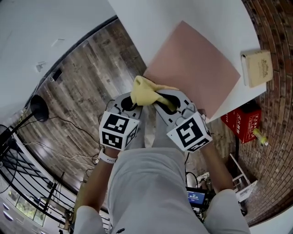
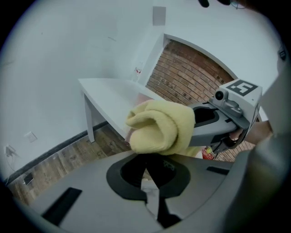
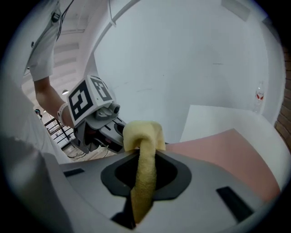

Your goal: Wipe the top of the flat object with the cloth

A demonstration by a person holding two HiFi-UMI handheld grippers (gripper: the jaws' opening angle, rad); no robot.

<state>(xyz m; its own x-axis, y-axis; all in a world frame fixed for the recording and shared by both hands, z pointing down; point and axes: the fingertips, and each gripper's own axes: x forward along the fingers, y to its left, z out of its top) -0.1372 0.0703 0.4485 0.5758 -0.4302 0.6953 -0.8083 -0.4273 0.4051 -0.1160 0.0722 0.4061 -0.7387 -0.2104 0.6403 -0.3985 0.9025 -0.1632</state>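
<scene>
— While both hands hover side by side, where is the yellow fuzzy cloth [image 1: 144, 91]?
— Bunched between them, by the seven o'clock edge of the flat pink mat [image 1: 192, 68] on the white tabletop [image 1: 183, 11].
— And the right gripper [image 1: 167, 105]?
— Its fingers are clamped on a hanging strip of cloth.
— And the left gripper [image 1: 132, 103]?
— Fingers drawn together, seemingly pinching the bundle at their twelve o'clock; the fold covers the contact.

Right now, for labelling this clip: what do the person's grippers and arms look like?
The left gripper and right gripper are grey shells, black-recessed round the jaws; each carries a cube of black-and-white square markers. The person wears white short sleeves and a white wristband on the left wrist.
</scene>
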